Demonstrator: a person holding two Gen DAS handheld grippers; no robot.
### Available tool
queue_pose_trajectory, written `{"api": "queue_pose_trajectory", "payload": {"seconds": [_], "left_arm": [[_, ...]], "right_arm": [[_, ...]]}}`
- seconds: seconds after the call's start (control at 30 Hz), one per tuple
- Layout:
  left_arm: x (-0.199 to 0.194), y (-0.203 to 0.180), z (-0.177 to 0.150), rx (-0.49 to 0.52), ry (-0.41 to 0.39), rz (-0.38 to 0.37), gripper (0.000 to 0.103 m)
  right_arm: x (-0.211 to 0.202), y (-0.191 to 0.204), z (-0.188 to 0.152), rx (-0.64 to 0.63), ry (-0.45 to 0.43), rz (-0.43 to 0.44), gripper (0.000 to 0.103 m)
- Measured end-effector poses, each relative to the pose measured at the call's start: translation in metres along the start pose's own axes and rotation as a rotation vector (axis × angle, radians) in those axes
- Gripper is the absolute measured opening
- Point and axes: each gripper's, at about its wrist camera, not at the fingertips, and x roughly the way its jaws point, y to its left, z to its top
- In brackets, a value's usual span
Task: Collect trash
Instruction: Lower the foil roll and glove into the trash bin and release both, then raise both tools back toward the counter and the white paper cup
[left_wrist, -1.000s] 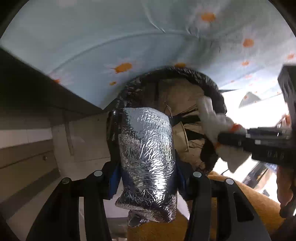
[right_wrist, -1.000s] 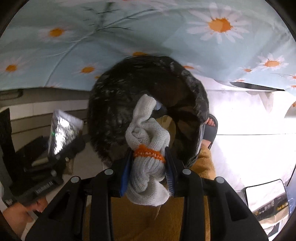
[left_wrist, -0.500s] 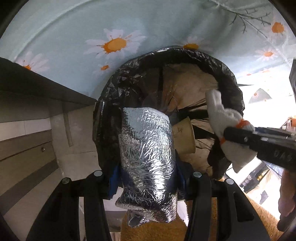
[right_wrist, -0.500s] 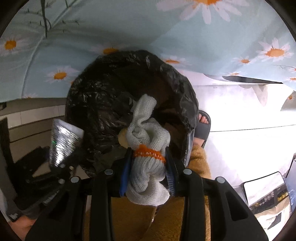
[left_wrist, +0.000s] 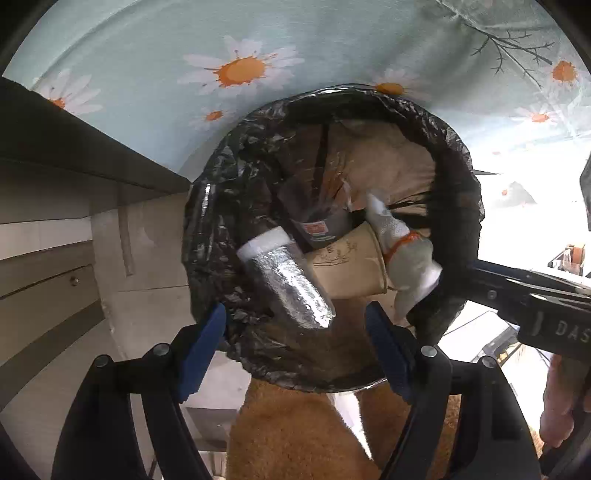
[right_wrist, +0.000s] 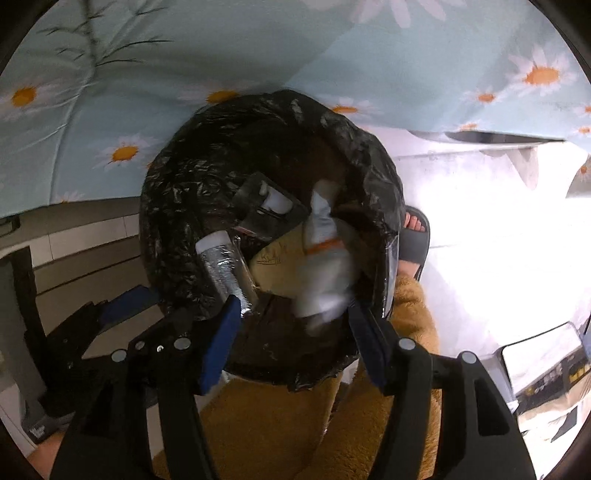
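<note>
A bin lined with a black bag (left_wrist: 207, 229) (right_wrist: 173, 206) sits below both grippers. My left gripper (left_wrist: 295, 336) hangs over its near rim, jaws opening, nothing pressed between the blue pads. The foil-wrapped roll (left_wrist: 288, 284) (right_wrist: 221, 269) is free of the pads and drops tilted into the bin. My right gripper (right_wrist: 291, 332) is opening too; the white glove with an orange band (right_wrist: 325, 266) (left_wrist: 406, 254) falls loose, blurred, beyond its pads. A paper cup (left_wrist: 351, 262) and a brown paper bag (left_wrist: 384, 162) lie inside.
A daisy-print light-blue cloth (left_wrist: 240, 70) hangs behind the bin. Fuzzy tan-clad legs (right_wrist: 277, 424) stand right against the bin's near side, with a foot in a grey slipper (right_wrist: 413, 243) at its right. Pale floor and grey baseboard lie left.
Both grippers went from shut to open. The foil roll left the left pads and the glove left the right pads; both now drop into the bin. The left gripper sank closer to the bin.
</note>
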Motion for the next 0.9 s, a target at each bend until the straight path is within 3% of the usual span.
{"api": "queue_pose_trajectory", "payload": {"seconds": [0.13, 0.4, 0.8, 0.9], "left_arm": [[-0.015, 0.004, 0.000, 0.010, -0.021, 0.002, 0.075], [-0.074, 0.002, -0.014, 0.074, -0.067, 0.010, 0.075], [-0.192, -0.010, -0.051, 0.114, -0.131, -0.025, 0.075], [-0.225, -0.013, -0.052, 0.107, -0.193, 0.004, 0.075]], "right_arm": [[-0.014, 0.004, -0.003, -0.011, -0.009, 0.031, 0.061], [-0.080, 0.027, -0.024, -0.134, -0.109, 0.020, 0.061], [-0.199, 0.042, -0.069, -0.298, -0.242, 0.024, 0.061], [-0.237, 0.049, -0.075, -0.320, -0.317, 0.028, 0.061]]}}
